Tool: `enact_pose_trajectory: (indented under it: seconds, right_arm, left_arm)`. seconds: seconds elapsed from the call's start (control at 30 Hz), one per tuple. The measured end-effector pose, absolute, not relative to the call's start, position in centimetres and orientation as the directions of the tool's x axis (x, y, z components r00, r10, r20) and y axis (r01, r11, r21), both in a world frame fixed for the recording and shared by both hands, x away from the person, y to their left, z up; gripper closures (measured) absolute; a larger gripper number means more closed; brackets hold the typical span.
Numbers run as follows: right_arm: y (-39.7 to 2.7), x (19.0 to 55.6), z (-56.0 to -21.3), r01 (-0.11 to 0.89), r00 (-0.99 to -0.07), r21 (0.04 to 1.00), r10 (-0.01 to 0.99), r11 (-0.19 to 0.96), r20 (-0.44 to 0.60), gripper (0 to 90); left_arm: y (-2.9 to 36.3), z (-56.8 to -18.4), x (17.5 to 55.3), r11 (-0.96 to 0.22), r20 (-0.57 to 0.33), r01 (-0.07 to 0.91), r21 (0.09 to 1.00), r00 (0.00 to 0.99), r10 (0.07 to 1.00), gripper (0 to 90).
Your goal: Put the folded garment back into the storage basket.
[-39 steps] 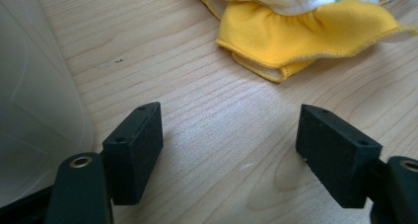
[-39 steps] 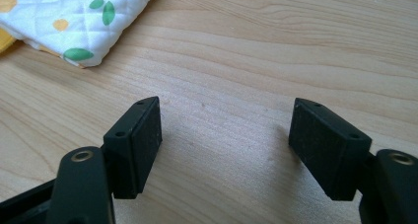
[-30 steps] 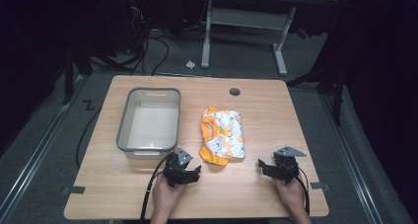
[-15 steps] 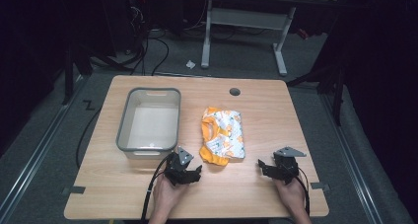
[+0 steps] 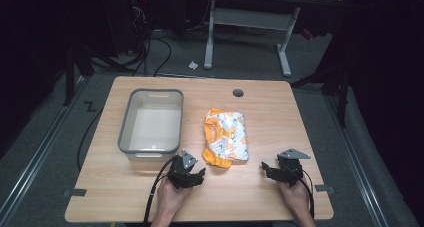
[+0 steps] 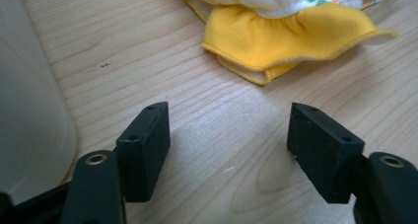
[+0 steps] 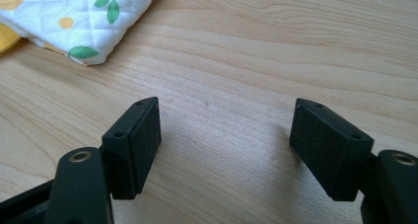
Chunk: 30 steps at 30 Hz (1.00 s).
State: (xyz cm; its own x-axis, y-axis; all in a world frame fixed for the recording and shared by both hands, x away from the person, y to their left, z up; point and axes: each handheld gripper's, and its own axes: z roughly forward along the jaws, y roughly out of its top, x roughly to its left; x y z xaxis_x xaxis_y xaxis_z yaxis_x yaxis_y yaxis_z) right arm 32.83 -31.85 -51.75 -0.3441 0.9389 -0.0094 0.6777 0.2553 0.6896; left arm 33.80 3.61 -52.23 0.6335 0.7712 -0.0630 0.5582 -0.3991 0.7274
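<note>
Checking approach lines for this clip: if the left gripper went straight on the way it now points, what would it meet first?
Probably the yellow hem of the folded cloth. The left gripper stands open over bare table, jaws empty and having just narrowed slightly; the grey bin lies off to one side.

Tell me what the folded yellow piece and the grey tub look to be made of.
Folded yellow piece: soft cloth, likely cotton. Its white printed panel shows quilted stitching, its yellow edge a gathered ruffle; matte.
Grey tub: probably moulded plastic. Smooth, slightly glossy walls with rounded corners, a thin rim and a cut-out handle slot.
</note>
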Motion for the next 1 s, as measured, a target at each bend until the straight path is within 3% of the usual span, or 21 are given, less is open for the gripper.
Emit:
enact_pose_trajectory:
  seconds: [0.33, 0.63, 1.0]
  right_arm:
    - [-31.8, 32.8, -51.7, 0.680, -0.341, 0.689, 0.940, 0.251, -0.006, 27.8]
    - [-31.8, 32.8, -51.8, 0.678, -0.344, 0.689, 0.939, 0.255, -0.008, 27.7]
    - [-31.8, 32.8, -51.8, 0.678, -0.346, 0.689, 0.938, 0.256, -0.008, 27.6]
  left_arm:
    - [2.3, -49.9, 33.7, -0.441, -0.028, 0.484, 0.756, 0.697, 0.717, 40.6]
    - [1.1, -48.8, 34.7, -0.422, -0.081, 0.506, 0.753, 0.707, 0.703, 33.7]
    - [-1.1, -47.0, 36.8, -0.422, -0.072, 0.492, 0.761, 0.711, 0.699, 28.2]
